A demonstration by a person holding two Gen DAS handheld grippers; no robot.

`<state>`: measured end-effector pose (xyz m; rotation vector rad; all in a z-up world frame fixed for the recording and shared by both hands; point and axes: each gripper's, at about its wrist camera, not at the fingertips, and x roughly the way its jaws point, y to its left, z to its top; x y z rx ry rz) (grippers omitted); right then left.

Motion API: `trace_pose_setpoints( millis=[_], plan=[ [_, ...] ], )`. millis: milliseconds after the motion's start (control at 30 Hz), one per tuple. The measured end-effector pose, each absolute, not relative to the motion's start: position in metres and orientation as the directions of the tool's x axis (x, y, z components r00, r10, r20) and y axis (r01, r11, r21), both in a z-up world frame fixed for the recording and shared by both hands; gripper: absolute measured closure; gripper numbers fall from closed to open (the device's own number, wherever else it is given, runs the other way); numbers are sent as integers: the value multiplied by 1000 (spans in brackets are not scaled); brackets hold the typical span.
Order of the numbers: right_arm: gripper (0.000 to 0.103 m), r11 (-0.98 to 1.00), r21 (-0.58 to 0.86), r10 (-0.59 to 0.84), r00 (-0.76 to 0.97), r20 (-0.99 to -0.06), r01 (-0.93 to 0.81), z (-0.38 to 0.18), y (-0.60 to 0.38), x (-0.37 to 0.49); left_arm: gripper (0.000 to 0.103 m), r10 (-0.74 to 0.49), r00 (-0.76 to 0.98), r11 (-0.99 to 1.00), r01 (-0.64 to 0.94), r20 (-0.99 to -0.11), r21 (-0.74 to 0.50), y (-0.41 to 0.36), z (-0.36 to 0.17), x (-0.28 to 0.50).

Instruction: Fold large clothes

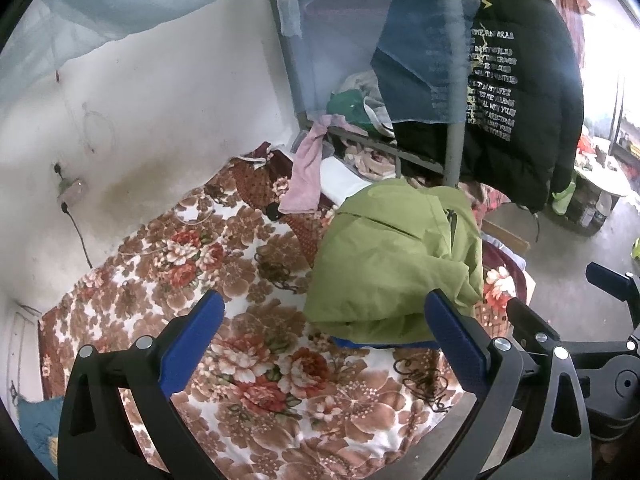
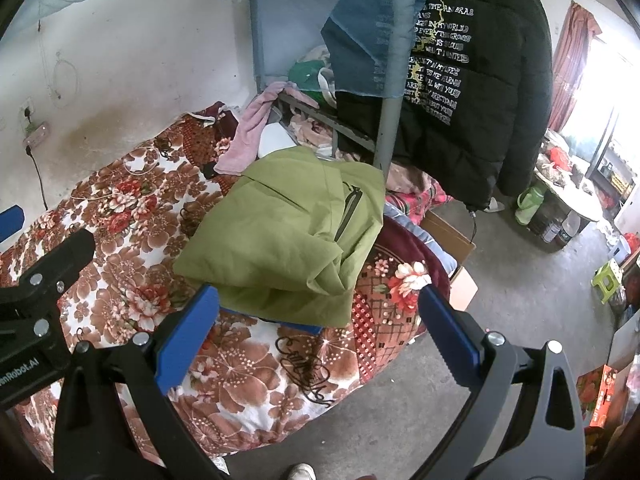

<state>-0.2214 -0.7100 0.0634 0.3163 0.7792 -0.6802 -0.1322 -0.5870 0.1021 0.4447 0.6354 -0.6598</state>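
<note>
Floral blanket [image 1: 248,280] covers the bed, with a folded green jacket [image 2: 280,232] resting on it. Both the left gripper [image 1: 324,320] and right gripper [image 2: 320,312] hover above with jaws spread wide, holding nothing.

The left wrist view looks down and forward over the flowery bed [image 1: 248,360], close above it, toward the white wall [image 1: 168,120]. The right wrist view sits farther right, near the bed's edge, and catches the grey floor [image 2: 520,312]. Both share the folded green jacket [image 1: 392,256], the black coat [image 2: 480,80], and maybe the same bunk post.
</note>
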Motion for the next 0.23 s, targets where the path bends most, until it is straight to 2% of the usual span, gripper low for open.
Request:
trace_pose_setpoints(
  millis=[233],
  plan=[
    [5,746,17,-442,514,-735,666,63,-710,-220,5,-412,608,712,680,-679,177,-588,97,-130]
  ],
)
